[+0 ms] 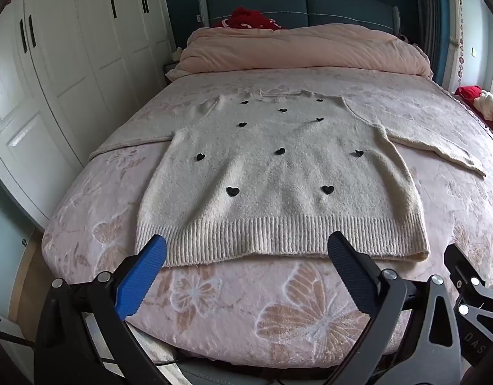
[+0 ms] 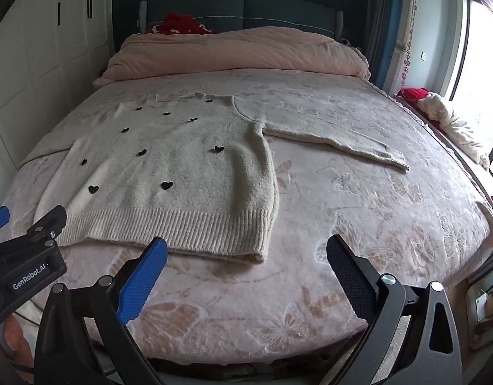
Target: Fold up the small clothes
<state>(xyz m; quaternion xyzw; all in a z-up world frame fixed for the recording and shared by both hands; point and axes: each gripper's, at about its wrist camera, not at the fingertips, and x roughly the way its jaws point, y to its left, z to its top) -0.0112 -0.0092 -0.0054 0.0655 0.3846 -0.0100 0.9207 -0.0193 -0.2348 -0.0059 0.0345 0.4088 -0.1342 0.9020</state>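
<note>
Blue and black ribbed pads, spread wide: both pairs of tongs are released and hold nothing. Left tongs (image 1: 246,250) hover low over the near end of the bed, pads splayed either side of the ribbed hem (image 1: 246,240); whether they touch the knit I cannot tell. Right tongs (image 2: 246,253) sit just beside them, blue pad at the hem's right corner (image 2: 256,250), black pad over bare bedcover.

Between and beyond them lies the cream fuzzy knitted sweater with small black hearts (image 1: 278,166), front up, flat on the pink butterfly-patterned bedcover (image 1: 278,314). Neckline points toward the headboard. Right sleeve (image 2: 336,141) stretches out sideways and well clear of the body; the left sleeve blends into the cover and is hard to trace. No fold made yet, by my reckoning.

Further back: a bulky peach-pink duvet (image 1: 304,48) rolled at the head end, white wardrobe doors (image 1: 70,64) along the left wall.

Risks from here:
- Thick, loose knit; a pinch may take only the top layer, so the back drags and bunches.
- Pads may snag the plush bedcover along with the hem.
- Uneven lift between the two tongs would skew the fold.
</note>
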